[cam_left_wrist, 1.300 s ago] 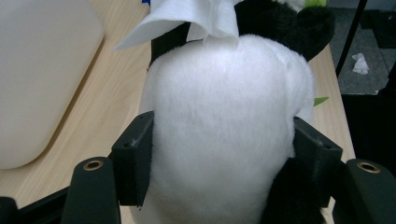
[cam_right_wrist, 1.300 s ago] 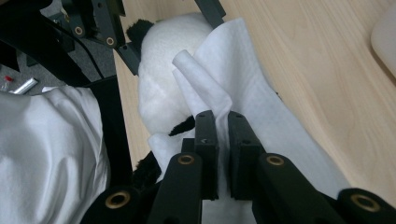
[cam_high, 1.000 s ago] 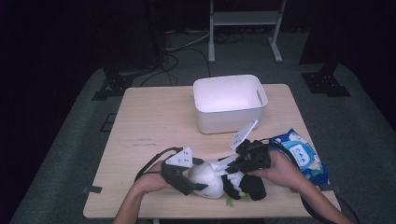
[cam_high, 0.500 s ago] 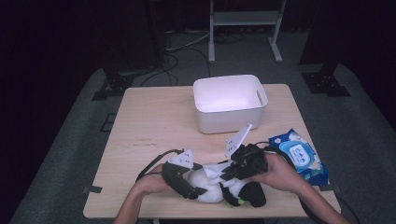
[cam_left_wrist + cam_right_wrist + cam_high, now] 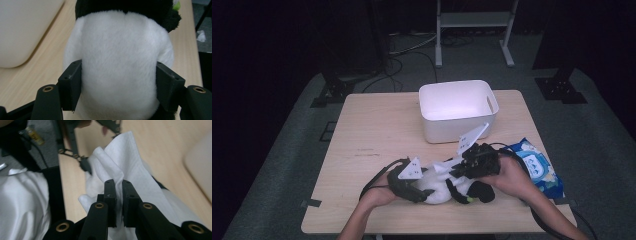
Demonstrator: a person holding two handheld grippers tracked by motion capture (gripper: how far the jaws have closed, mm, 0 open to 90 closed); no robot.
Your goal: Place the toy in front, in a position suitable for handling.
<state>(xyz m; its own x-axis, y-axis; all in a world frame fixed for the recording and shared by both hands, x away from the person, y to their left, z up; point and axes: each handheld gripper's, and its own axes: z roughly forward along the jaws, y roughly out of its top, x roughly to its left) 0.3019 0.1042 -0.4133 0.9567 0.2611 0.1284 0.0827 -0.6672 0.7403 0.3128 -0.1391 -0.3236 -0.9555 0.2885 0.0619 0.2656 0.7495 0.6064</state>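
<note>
A black and white plush toy (image 5: 438,191) lies near the table's front edge. My left gripper (image 5: 422,194) is shut on its white body (image 5: 117,62), one jaw pressing into each side (image 5: 118,85). My right gripper (image 5: 456,172) comes in from the right, just above the toy. It is shut on a white wipe (image 5: 130,167), pinched in a fold between the fingertips (image 5: 118,185). The wipe (image 5: 443,168) drapes onto the top of the toy.
A white plastic bin (image 5: 457,107) stands at the middle back of the wooden table (image 5: 372,135). A blue pack of wet wipes (image 5: 538,167) lies at the right edge, beside my right hand. Cables trail off the front edge.
My right gripper has shifted slightly over the toy with the wipe in it. The left gripper has kept its hold and hardly moved.
</note>
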